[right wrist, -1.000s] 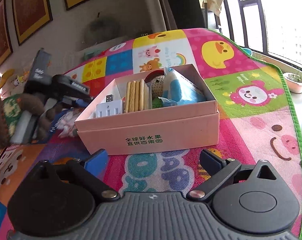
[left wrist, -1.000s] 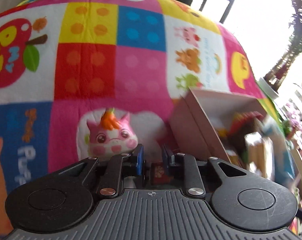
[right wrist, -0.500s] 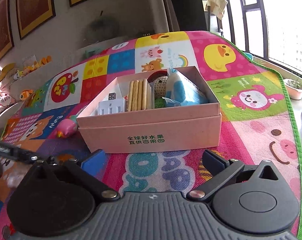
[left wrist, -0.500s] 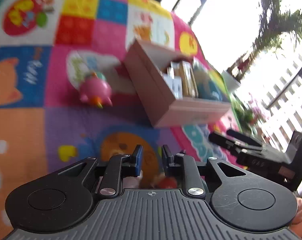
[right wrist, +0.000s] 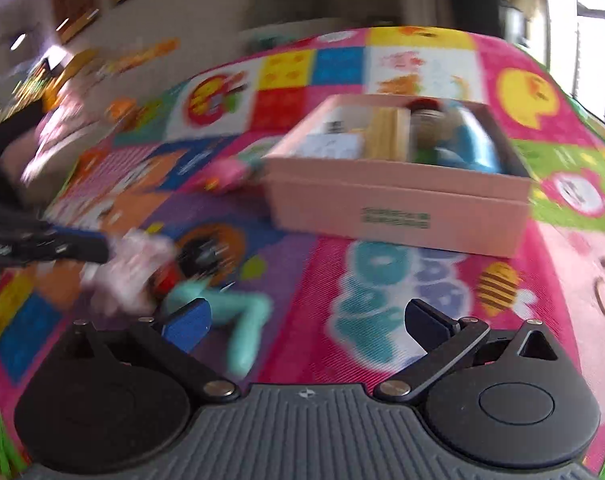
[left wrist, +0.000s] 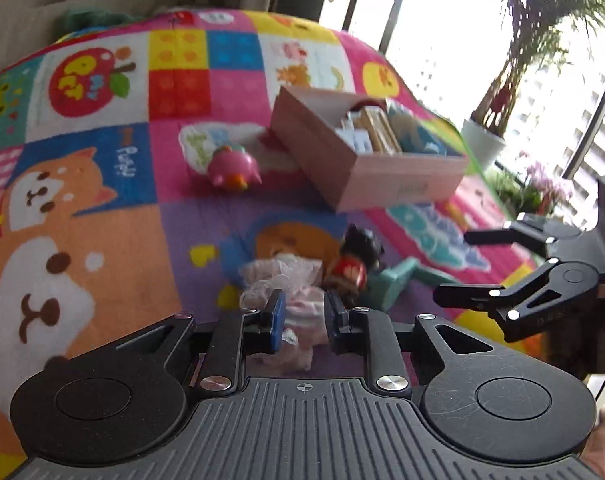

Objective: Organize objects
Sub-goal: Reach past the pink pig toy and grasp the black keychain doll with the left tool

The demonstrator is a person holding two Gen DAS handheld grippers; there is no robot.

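The left gripper [left wrist: 302,316] has its fingers drawn narrow around the pink frilly dress [left wrist: 286,280] of a doll [left wrist: 342,268], whose dark head lies ahead and to the right of the fingertips on the play mat [left wrist: 102,220]. Whether the pads truly pinch the cloth I cannot tell for certain, though it looks held. The doll seems light and soft; its gauzy fabric will likely slip and stretch, so the firmer torso is the better hold. Further ahead lies a pink toy [left wrist: 232,168], then the pink box [left wrist: 366,168], already partly filled. At right, the right gripper [right wrist: 306,320] hangs with fingers wide, empty, the doll's teal legs [right wrist: 230,312] near its left finger.
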